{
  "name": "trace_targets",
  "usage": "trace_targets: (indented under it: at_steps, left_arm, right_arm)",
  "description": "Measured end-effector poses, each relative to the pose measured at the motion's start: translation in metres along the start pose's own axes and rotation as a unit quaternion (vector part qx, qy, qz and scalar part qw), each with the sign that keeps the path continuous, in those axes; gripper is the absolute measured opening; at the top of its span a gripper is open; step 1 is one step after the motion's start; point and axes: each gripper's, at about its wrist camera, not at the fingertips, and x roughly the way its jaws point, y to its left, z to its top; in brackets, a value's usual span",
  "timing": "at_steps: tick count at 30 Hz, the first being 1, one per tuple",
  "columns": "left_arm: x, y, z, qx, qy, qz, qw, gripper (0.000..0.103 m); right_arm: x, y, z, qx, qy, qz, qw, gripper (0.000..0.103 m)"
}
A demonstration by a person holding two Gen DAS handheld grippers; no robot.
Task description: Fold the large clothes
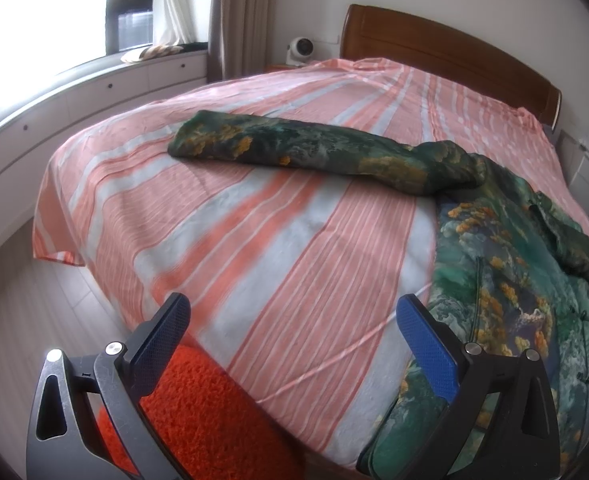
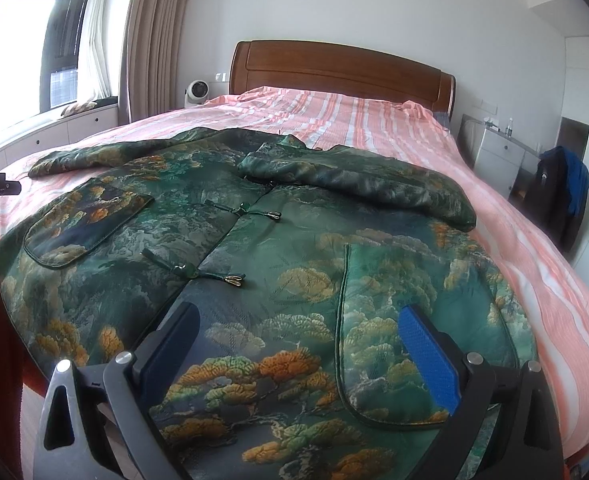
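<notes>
Right wrist view: green jacket [image 2: 254, 240] flat across the bed [image 2: 534, 280], filling centre frame; right gripper [image 2: 298, 344] and left gripper [image 1: 294, 332] both spread, empty; folding unstarted; likely next: grab sleeve [image 1: 294, 144].

My left gripper [image 1: 294, 320]: black angular frames with triangular cutouts, silver round screws, textured blue pads [image 1: 428, 346] on the fingers. My right gripper [image 2: 300, 328]: identical black frames, silver screws, blue dimpled pads [image 2: 430, 354].

Home bedroom, striped-sheeted bed [image 2: 374, 128], wooden headboard [image 2: 334, 68], curtained window [image 2: 70, 48], bedside cabinet [image 2: 494, 156]
</notes>
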Motion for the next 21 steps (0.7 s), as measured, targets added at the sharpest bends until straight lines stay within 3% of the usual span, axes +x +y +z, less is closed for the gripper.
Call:
trace_targets:
  at_steps: [21]
  left_arm:
    - [-0.0006,0.0001,0.0006,0.001,0.0,0.0,1.0,0.103]
  right_arm:
    - [-0.0001,0.0032,-0.0009,0.0,0.001,0.003,1.0,0.099]
